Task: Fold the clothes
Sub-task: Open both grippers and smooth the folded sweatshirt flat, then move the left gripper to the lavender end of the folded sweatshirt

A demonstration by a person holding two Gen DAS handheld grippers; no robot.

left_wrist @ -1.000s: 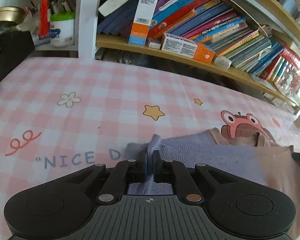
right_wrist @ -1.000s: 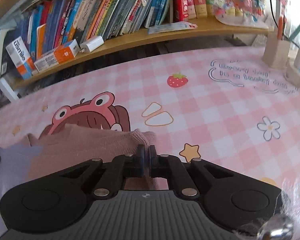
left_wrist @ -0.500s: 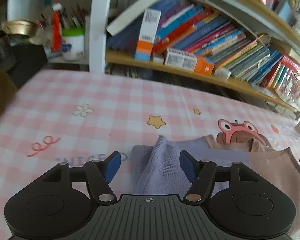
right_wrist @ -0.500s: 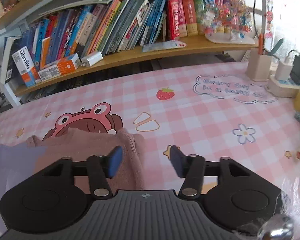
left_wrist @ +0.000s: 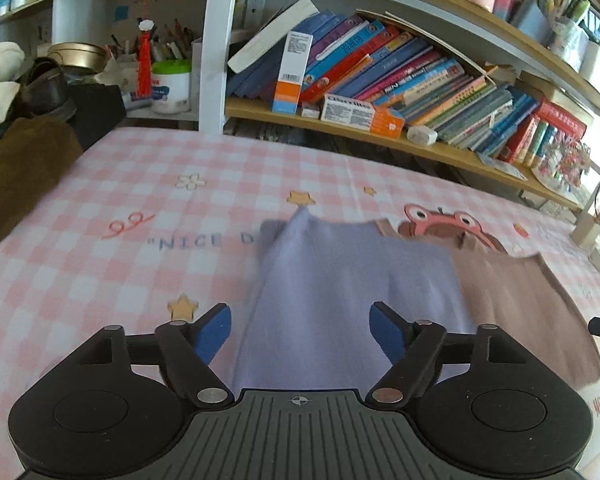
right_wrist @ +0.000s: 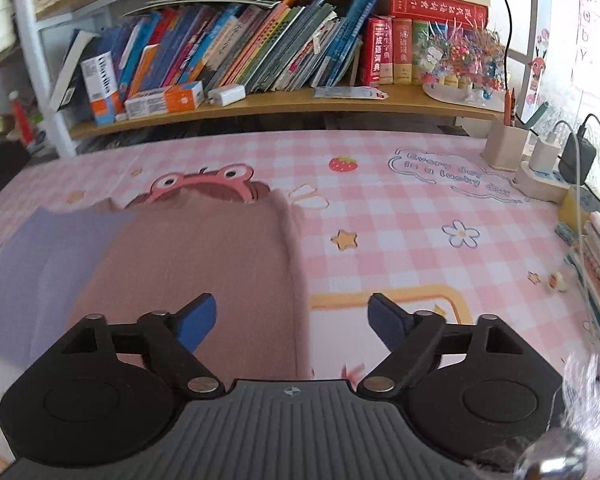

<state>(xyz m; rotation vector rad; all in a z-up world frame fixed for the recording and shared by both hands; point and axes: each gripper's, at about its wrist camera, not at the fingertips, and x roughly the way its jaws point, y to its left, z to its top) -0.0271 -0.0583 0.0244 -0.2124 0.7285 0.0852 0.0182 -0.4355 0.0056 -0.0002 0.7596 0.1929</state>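
Both released: left gripper (left_wrist: 300, 330) and right gripper (right_wrist: 291, 320) now wide open, empty, backed off the sweater (left_wrist: 352, 292) at 12 o'clock, so this fold looks placed.

Pink checked worktop (left_wrist: 100, 280), knitwear spread out on it.
A lilac piece (left_wrist: 340, 300) lies flat, overlapping the left of a brown piece (right_wrist: 204, 264); pen pot (right_wrist: 504, 148) and power strip (right_wrist: 540, 180) sit at the far right edge.

You're in a home study or child's room, crammed bookshelf (right_wrist: 260, 60) of children's books, pink cartoon-print checked tablecloth (right_wrist: 400, 216), pencil holder (right_wrist: 504, 144), power strip (right_wrist: 540, 184).
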